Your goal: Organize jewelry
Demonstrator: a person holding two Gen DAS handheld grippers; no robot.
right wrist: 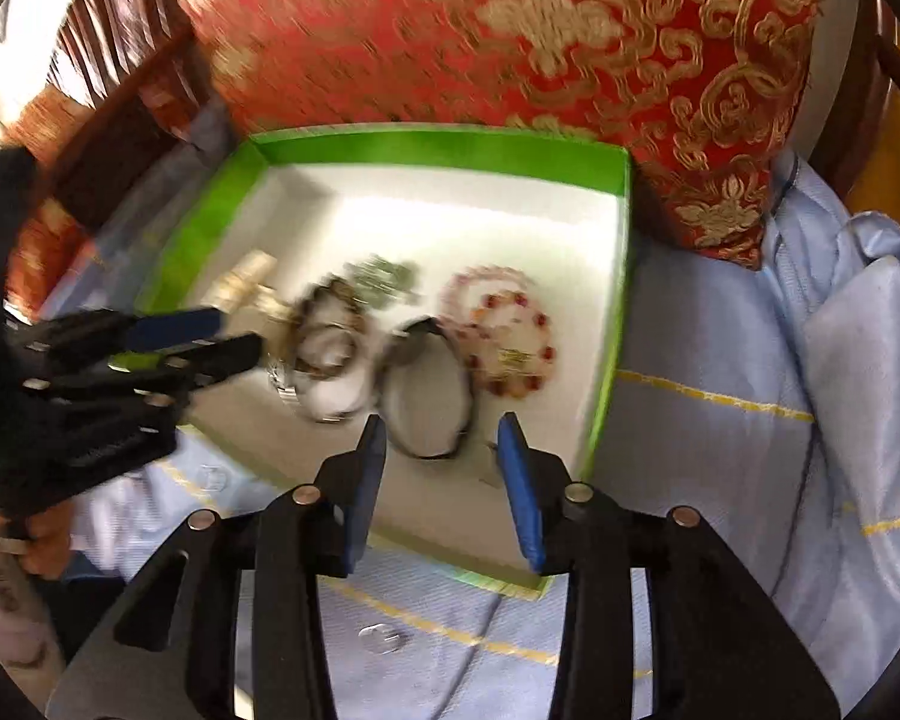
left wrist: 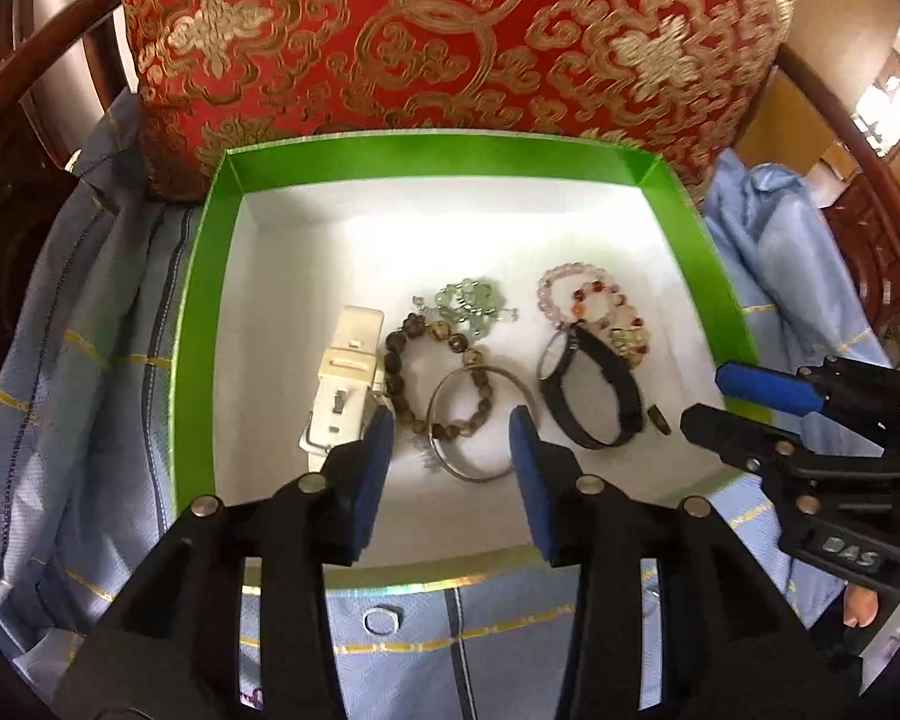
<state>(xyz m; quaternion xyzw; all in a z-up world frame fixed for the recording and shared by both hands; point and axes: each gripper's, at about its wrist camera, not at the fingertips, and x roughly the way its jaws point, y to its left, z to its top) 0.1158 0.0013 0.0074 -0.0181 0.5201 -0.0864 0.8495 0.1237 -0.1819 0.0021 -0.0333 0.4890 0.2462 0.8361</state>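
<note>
Your left gripper (left wrist: 450, 426) hangs over the near part of the green-walled box (left wrist: 198, 324), fingers spread, nothing between the pads. Between the two blue pads you look down on the silver bangle (left wrist: 480, 420), which lies on the white box floor and overlaps the brown bead bracelet (left wrist: 414, 372). The left pad's tip sits just beside the white watch (left wrist: 345, 384); whether it touches, you cannot tell.

Your right gripper (right wrist: 441, 438) also stands with fingers spread and empty. In the right wrist view the black band (right wrist: 429, 396) lies just beyond and between its fingertips, with the red-and-pale bead bracelet (right wrist: 510, 342) farther out toward the right wall. That view is blurred, so fine contact cannot be read. From the left wrist view the right gripper (left wrist: 744, 396) reaches in over the right wall of the box, its tips near the black band (left wrist: 594, 396) but apart from it.

Rest of the box: green bead piece (left wrist: 468, 300) behind the brown beads, pink bead bracelet (left wrist: 564, 294) behind the black band. All jewellery inside lies in the near half of the floor.

One small silver ring (left wrist: 381, 621) lies outside the box on the light blue cloth (left wrist: 90, 396), under your left gripper. Red and gold cushion (left wrist: 450, 30) stands behind the box
</note>
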